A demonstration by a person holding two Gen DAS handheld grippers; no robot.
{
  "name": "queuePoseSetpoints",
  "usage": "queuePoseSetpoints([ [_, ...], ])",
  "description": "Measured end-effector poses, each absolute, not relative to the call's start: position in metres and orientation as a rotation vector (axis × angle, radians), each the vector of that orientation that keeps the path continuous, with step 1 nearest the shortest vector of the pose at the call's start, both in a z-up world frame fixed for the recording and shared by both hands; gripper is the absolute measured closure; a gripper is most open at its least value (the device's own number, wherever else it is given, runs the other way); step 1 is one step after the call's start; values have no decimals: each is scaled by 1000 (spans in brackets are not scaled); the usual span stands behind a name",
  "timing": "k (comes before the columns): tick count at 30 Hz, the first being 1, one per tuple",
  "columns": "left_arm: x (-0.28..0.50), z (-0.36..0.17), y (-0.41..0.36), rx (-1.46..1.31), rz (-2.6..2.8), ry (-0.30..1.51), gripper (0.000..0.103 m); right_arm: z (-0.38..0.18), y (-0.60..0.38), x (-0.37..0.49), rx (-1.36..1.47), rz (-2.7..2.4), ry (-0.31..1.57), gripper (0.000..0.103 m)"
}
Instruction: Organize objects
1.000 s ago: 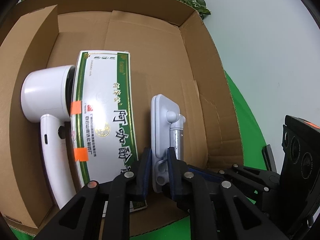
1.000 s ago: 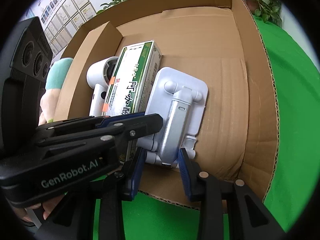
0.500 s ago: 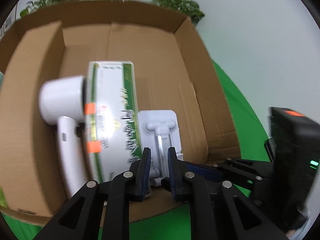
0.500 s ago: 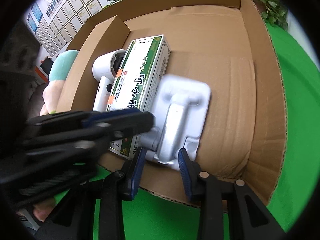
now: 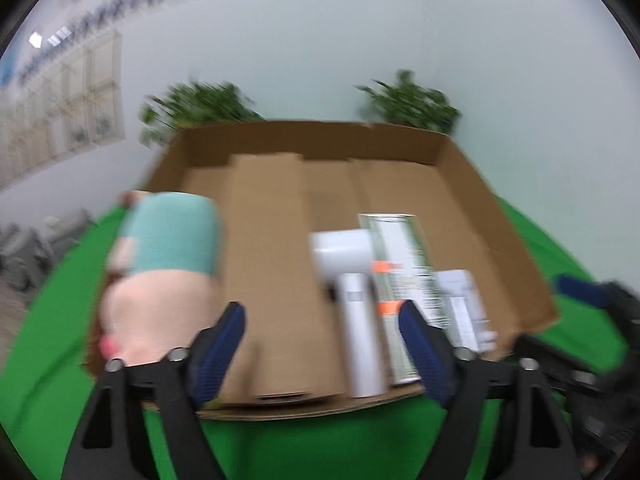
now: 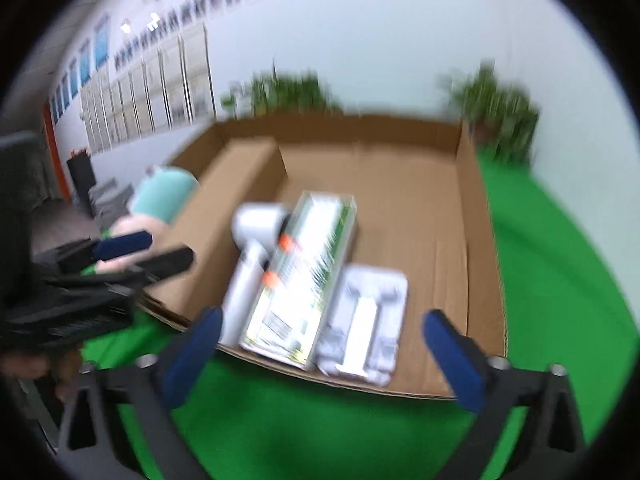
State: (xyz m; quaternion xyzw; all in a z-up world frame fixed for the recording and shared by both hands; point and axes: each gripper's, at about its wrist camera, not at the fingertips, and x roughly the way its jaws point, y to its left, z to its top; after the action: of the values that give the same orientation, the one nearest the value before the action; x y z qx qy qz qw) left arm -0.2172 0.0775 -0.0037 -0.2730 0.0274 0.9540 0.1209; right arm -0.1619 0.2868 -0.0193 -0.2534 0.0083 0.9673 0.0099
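An open cardboard box [image 5: 400, 184] [image 6: 472, 208] lies on the green cloth. In it, side by side near the front edge, lie a white hair dryer [image 5: 352, 280] [image 6: 252, 256], a green-and-white carton [image 5: 404, 264] [image 6: 304, 276] and a white folding stand [image 5: 460, 304] [image 6: 364, 320]. A pink and teal plush toy [image 5: 160, 264] [image 6: 156, 204] lies outside the box's left wall. My left gripper [image 5: 324, 352] is open and empty, pulled back in front of the box. My right gripper [image 6: 320, 356] is open and empty before the stand. Both views are blurred.
Potted plants [image 5: 408, 100] [image 6: 496, 108] stand behind the box against a pale wall. Green cloth [image 6: 560, 280] spreads around the box. Framed posters [image 6: 152, 84] line the left wall. The left gripper's body [image 6: 80, 288] shows at the left of the right wrist view.
Both grippers have let go of the white stand, opened wide and drawn back and up from the box. The stand now lies flat beside the carton.
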Motion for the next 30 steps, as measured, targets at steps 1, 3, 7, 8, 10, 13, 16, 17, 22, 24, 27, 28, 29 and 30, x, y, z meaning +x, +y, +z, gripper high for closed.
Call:
queuePoseSetpoints([
  [1, -212, -3, 67, -771, 2812, 83, 13, -22, 277, -158, -727, 3019, 17, 0],
  [3, -204, -12, 56, -726, 2854, 76, 8, -32, 262, -163, -658, 2997, 35, 0],
  [7, -202, -29, 43, -703, 2898, 57, 7, -47, 259, -182, -646, 2898, 149, 0],
  [8, -203, -32, 42, -705, 2898, 44, 6, -51, 260, -190, -654, 2868, 156, 0],
  [10, -213, -42, 44, -722, 2892, 24, 6, -57, 264, -193, -676, 2843, 131, 0],
  [13, -224, -51, 53, -731, 2895, 43, 2, -61, 267, -191, -692, 2814, 77, 0],
  [16, -231, -54, 57, -743, 2902, 58, 1, -64, 270, -192, -707, 2794, 61, 0],
  [17, -233, -54, 58, -759, 2904, 67, 1, -66, 271, -196, -720, 2785, 66, 0],
  [22, -238, -57, 62, -786, 2921, 124, 0, -75, 274, -203, -790, 2752, 112, 0],
  [24, -239, -57, 61, -791, 2920, 119, 0, -75, 272, -198, -792, 2745, 103, 0],
  [27, -241, -58, 61, -799, 2925, 122, 0, -77, 272, -196, -799, 2737, 94, 0],
  [28, -241, -58, 61, -799, 2925, 122, 0, -77, 272, -195, -799, 2736, 95, 0],
  [29, -241, -58, 61, -799, 2924, 122, 0, -77, 272, -195, -799, 2736, 94, 0],
  [30, -241, -58, 61, -799, 2924, 122, 0, -77, 272, -195, -799, 2736, 94, 0],
])
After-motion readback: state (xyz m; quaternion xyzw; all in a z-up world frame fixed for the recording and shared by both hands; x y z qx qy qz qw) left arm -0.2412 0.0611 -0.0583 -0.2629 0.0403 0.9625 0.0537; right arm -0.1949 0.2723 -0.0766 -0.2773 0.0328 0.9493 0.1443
